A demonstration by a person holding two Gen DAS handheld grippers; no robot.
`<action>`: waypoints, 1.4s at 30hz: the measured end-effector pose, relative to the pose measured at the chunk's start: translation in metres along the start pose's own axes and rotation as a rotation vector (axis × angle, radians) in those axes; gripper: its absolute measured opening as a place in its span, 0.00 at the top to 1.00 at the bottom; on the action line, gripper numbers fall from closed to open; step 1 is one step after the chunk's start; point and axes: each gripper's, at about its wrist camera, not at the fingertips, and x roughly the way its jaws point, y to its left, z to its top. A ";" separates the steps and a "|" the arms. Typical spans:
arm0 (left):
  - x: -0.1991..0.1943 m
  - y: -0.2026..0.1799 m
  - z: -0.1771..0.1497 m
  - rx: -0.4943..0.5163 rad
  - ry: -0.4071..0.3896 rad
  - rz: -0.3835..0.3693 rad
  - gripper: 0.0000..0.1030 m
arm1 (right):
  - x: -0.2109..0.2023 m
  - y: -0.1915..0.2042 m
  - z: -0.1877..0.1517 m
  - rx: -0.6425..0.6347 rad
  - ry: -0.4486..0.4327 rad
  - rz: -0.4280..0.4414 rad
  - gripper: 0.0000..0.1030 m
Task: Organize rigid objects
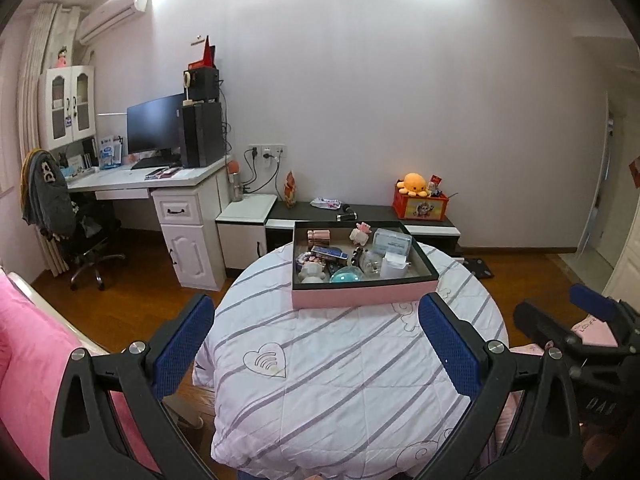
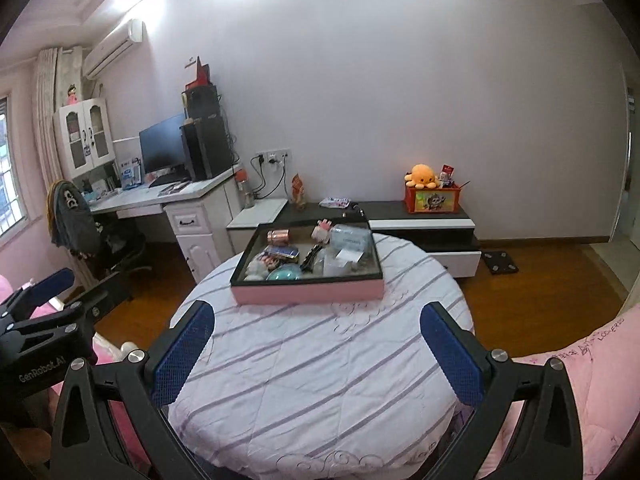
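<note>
Rigid objects fill a shallow pink tray (image 1: 362,298) with a dark rim, which sits at the far side of a round table (image 1: 344,380) under a striped white quilt. I hold both claws short of it, above the bare near half of the table. My left gripper (image 1: 320,354) has its blue pads spread wide with nothing between them; my right gripper (image 2: 318,354) is equally wide apart and empty.

Contents, seen from the left wrist: a copper-coloured cylinder (image 1: 318,235) at the back left, a small pink-and-white figurine (image 1: 359,235) behind centre, a clear plastic box (image 1: 392,243) at the back right, a white box (image 1: 394,267) in front of it, a teal dome (image 1: 346,275) near the front wall, and a white figurine (image 1: 313,272) at the front left. I judge all of them light and stiff. The dome and a glass-like piece beside it look smooth, probably slippery and breakable, so I would grip across flat sides, as on the white box.

The pieces lie touching or crowded, leaving little room for the pads, and the tray wall blocks any low approach. The quilt is soft, so the tray may shift if pushed.
</note>
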 end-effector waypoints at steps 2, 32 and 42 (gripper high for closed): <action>-0.003 0.000 0.000 -0.001 -0.003 0.000 0.00 | -0.004 0.005 -0.003 -0.011 -0.012 -0.005 0.00; -0.005 -0.012 -0.004 0.025 -0.020 0.004 0.00 | -0.012 0.003 -0.004 -0.010 -0.031 -0.029 0.00; -0.001 -0.009 -0.005 0.010 0.000 -0.008 0.00 | -0.007 0.006 -0.006 -0.019 -0.020 -0.026 0.00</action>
